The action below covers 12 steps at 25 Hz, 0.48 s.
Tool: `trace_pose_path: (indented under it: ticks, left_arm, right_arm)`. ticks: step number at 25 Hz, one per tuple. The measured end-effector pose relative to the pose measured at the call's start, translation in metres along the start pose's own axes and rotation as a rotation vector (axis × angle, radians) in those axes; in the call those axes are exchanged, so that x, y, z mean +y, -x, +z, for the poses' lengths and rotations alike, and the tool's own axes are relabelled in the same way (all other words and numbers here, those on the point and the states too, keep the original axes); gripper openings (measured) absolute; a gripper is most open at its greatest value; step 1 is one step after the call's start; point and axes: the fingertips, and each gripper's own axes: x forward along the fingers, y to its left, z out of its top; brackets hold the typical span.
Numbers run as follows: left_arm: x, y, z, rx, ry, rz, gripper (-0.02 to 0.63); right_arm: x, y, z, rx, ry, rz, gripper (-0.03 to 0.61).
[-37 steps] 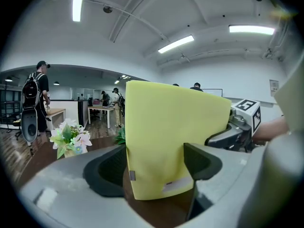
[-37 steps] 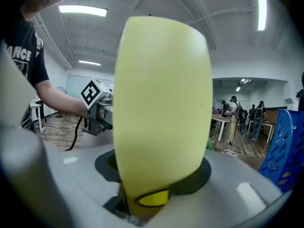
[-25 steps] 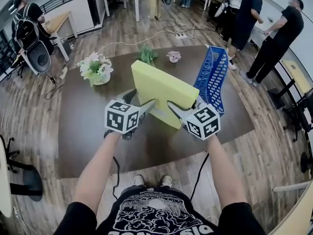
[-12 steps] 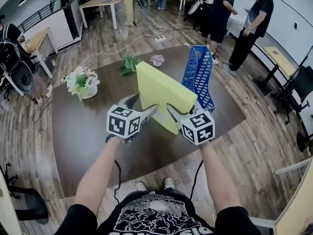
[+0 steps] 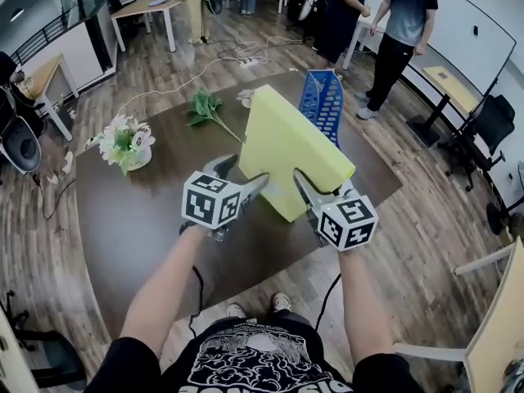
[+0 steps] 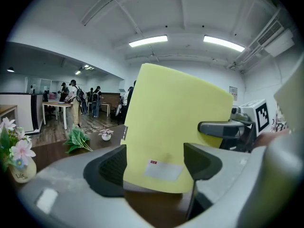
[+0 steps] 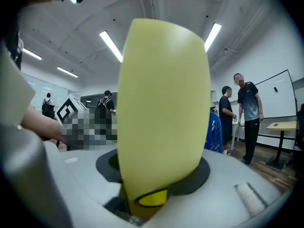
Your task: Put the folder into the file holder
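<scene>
A yellow-green folder (image 5: 295, 150) stands tilted above the brown table (image 5: 139, 211), just in front of the blue mesh file holder (image 5: 321, 105), and hides the holder's lower part. My right gripper (image 5: 319, 188) is shut on the folder's near lower edge. In the right gripper view the folder (image 7: 161, 103) rises from between the pads of my right gripper (image 7: 159, 170), with the file holder (image 7: 215, 132) behind it. My left gripper (image 5: 239, 174) is at the folder's lower left corner. In the left gripper view my left gripper (image 6: 156, 163) is open, with the folder's face (image 6: 175, 127) just beyond it.
A vase of flowers (image 5: 123, 142) and a green sprig (image 5: 205, 109) lie on the table's left and far side. Two people (image 5: 401, 23) stand beyond the holder near a desk. An office chair (image 5: 483, 125) is at the right, and cables run over the wooden floor behind the table.
Both grippers have carried the folder toward the blue holder and a little higher. It now leans further over and covers more of the holder. The right gripper has kept its hold.
</scene>
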Motion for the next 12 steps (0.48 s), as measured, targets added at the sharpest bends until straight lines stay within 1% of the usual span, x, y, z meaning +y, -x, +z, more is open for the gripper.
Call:
trace_pose_path:
  ticks: [12]
  left_arm:
    - [-0.024, -0.006, 0.016, -0.028, -0.008, -0.085, 0.390]
  right_arm:
    - [-0.027, 0.074, 0.054, -0.221, -0.086, -0.176, 0.195]
